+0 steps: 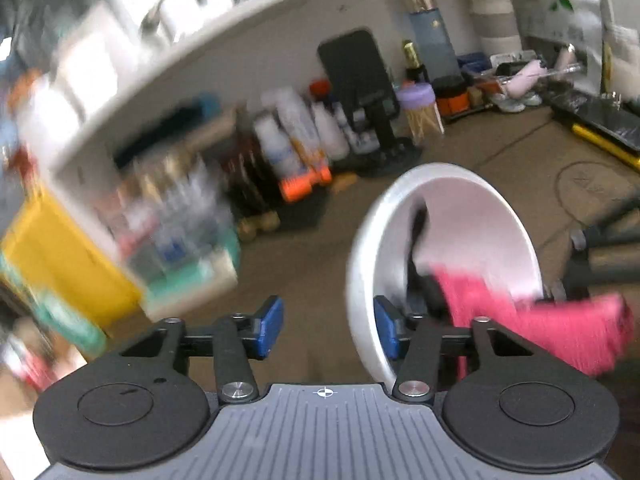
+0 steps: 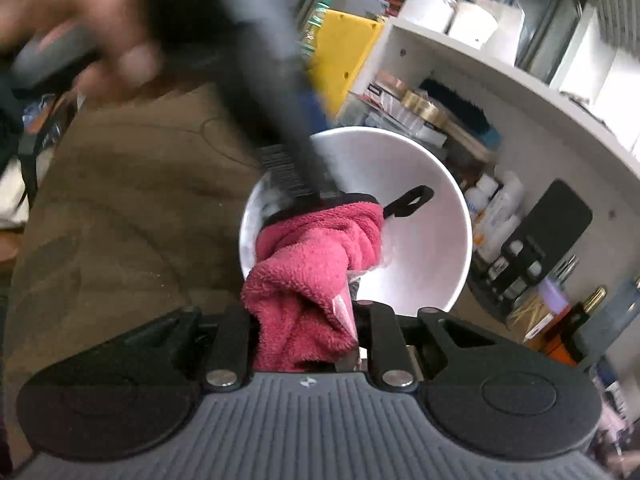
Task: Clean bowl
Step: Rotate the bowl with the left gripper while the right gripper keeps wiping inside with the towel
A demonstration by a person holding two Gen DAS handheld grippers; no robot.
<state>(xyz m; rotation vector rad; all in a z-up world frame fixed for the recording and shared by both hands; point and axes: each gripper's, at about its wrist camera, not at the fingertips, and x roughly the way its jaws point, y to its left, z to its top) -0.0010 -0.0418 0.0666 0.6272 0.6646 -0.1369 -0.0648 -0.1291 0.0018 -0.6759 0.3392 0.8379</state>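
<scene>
Wiping step, by the look of it. White bowl [image 2: 416, 240] tipped on edge above the brown mat [image 2: 120, 216], mouth turned toward the right gripper [image 2: 306, 328]. Right gripper clamped tight on a bunched pink cloth [image 2: 308, 264], the wad pushed over the near rim and lying against the inner wall, its black hanging loop [image 2: 410, 202] flicked out across the white. Left gripper [image 1: 326, 330] wide apart, blue pads [image 1: 270, 326] showing daylight between them; one pad just at the bowl's [image 1: 460, 232] outer wall, the other well clear to the side. Nothing pinched there. Cannot tell what actually props the bowl up, contact blurred in both views. From the right wrist view, dark shaft of the left tool [image 2: 276, 92] sweeping across the bowl's far rim, smeared with motion.

Judging from this: middle of the scrub, inside only partly covered. Next move calls for steadying the bowl first, rim squarely between the blue pads, then dragging the cloth round the inner curve toward the far side. Risk of the bowl rolling off its edge if pressed before it's held.
</scene>
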